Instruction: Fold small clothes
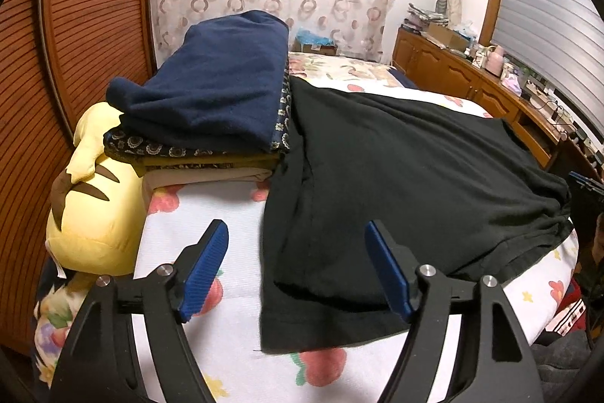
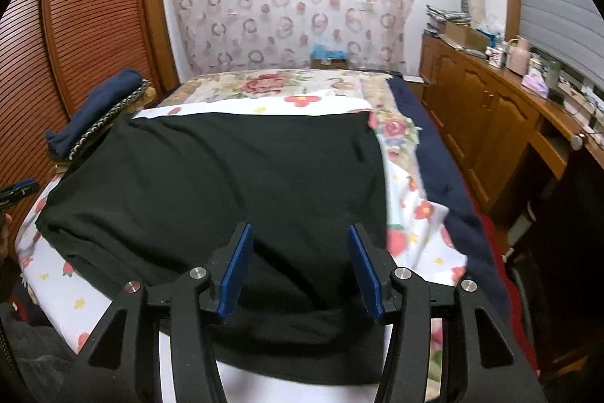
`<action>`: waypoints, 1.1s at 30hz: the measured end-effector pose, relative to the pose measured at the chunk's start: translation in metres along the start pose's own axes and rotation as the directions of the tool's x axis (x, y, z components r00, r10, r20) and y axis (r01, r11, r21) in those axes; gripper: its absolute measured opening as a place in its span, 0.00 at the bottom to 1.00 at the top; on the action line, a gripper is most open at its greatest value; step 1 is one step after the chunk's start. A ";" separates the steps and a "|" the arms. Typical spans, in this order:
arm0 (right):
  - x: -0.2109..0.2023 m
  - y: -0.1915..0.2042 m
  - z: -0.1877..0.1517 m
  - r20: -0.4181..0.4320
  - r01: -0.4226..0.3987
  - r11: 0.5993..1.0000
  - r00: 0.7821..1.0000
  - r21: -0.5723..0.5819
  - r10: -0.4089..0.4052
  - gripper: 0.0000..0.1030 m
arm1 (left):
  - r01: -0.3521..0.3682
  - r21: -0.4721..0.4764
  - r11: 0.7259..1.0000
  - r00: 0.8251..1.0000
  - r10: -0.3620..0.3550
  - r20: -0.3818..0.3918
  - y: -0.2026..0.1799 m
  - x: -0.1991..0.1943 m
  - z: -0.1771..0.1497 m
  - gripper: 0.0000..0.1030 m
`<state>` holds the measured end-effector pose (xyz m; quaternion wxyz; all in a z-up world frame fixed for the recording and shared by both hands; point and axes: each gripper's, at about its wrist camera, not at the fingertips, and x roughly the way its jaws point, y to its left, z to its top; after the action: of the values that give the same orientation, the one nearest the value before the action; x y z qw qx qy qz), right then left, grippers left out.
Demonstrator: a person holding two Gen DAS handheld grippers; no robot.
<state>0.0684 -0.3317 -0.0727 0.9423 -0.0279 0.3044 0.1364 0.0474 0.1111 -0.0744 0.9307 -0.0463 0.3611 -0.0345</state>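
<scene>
— What are the two grabbers doing?

— The left gripper [image 1: 296, 267] has its jaws wide apart. Nothing is in them. One blue pad [image 1: 205, 270] hangs over the white flowery sheet [image 1: 211, 206], the other over the near left corner of the black shirt [image 1: 396, 176].

— And the other one?

— The right gripper [image 2: 300, 270] is partly open and holds nothing. It hangs over the near edge of the black shirt [image 2: 226, 176].

— Where is the shirt?

— Spread flat across the bed's near end.

— Is there room to move?

— Along the bed's left edge there is a pile of folded clothes [image 1: 211, 101], touching the shirt. A yellow plush toy [image 1: 94, 206] lies beside it. The far end of the bed looks bare. Wooden cupboards [image 2: 479, 116] stand along the right, well apart.
</scene>
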 end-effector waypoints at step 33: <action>0.052 0.021 -0.028 -0.071 -0.012 0.999 0.997 -0.049 0.009 0.70 | 0.012 0.003 1.000 0.994 -0.011 -0.106 -0.008 0.028 -0.021 0.47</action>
<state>0.0872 -0.3025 -0.1250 0.9292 -0.0542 0.3344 0.1477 0.0532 0.0986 -0.1079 0.9102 -0.0447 0.4095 -0.0429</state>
